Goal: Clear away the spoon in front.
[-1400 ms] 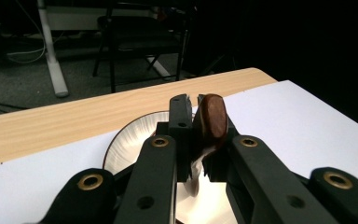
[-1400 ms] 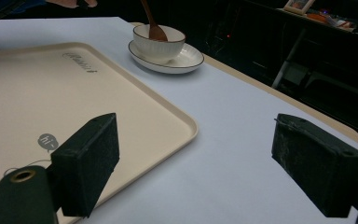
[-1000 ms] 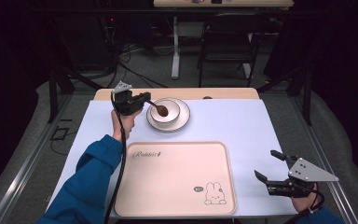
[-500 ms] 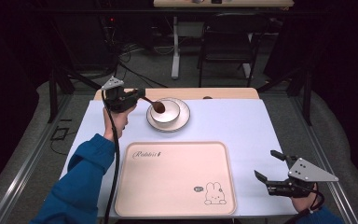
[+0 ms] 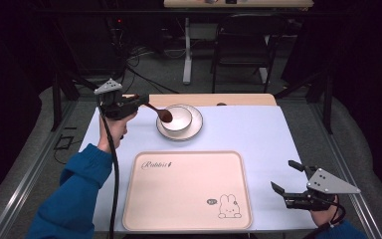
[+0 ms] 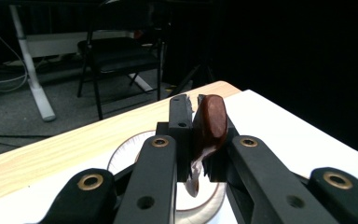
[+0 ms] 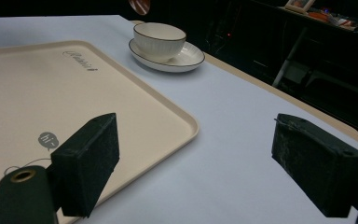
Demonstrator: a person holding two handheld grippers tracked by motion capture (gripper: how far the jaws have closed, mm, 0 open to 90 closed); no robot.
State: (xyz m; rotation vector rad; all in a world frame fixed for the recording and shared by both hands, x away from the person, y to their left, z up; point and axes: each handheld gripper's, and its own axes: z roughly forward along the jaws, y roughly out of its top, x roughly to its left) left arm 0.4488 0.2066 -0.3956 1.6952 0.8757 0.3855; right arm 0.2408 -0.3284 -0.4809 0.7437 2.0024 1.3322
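Spoon lifted above the bowl

The brown wooden spoon (image 5: 158, 112) hangs over the bowl's (image 5: 177, 119) left rim, clamped in the left gripper (image 5: 135, 102); the right gripper (image 5: 287, 177) (jaws spread, holding nothing) rests far from the bowl, beyond the tray (image 5: 189, 191).

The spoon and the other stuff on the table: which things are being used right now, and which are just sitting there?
Being used:
- wooden spoon, clamped in the left gripper
- bowl, right under the spoon's tip
- saucer beneath the bowl

Just sitting there:
- rabbit tray, nothing on it
- right gripper, jaws open, holding nothing, beside the tray
- chair behind the table
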